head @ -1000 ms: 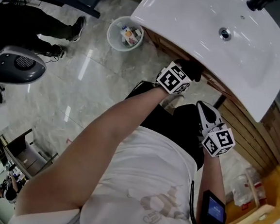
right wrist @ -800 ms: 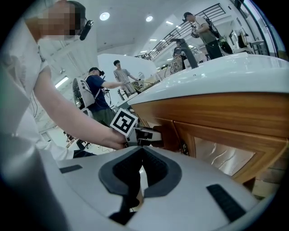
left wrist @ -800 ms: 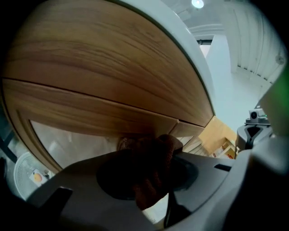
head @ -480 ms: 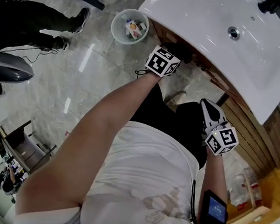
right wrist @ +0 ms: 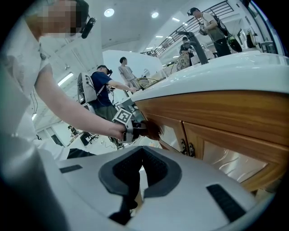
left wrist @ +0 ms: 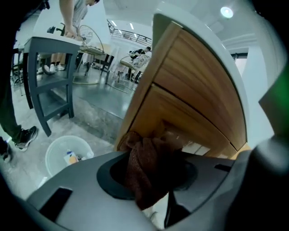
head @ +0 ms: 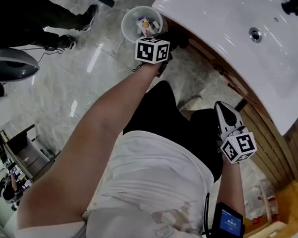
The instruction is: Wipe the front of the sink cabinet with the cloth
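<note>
A brown cloth is bunched between the jaws of my left gripper, which is shut on it. The cloth presses against the wooden sink cabinet near its left end. In the head view the left gripper reaches under the rim of the white sink, its tips hidden there. In the right gripper view, the left gripper holds the cloth on the cabinet front. My right gripper hangs shut and holds nothing, apart from the cabinet.
A pale waste bin with some rubbish stands on the marble floor just left of the cabinet's end, close to the left gripper. A person's dark legs stand at the upper left. Plastic bottles sit by the cabinet's right end.
My left gripper has slid the cloth leftward along the cabinet front, toward the end near the waste bin. The right gripper has hardly moved.
</note>
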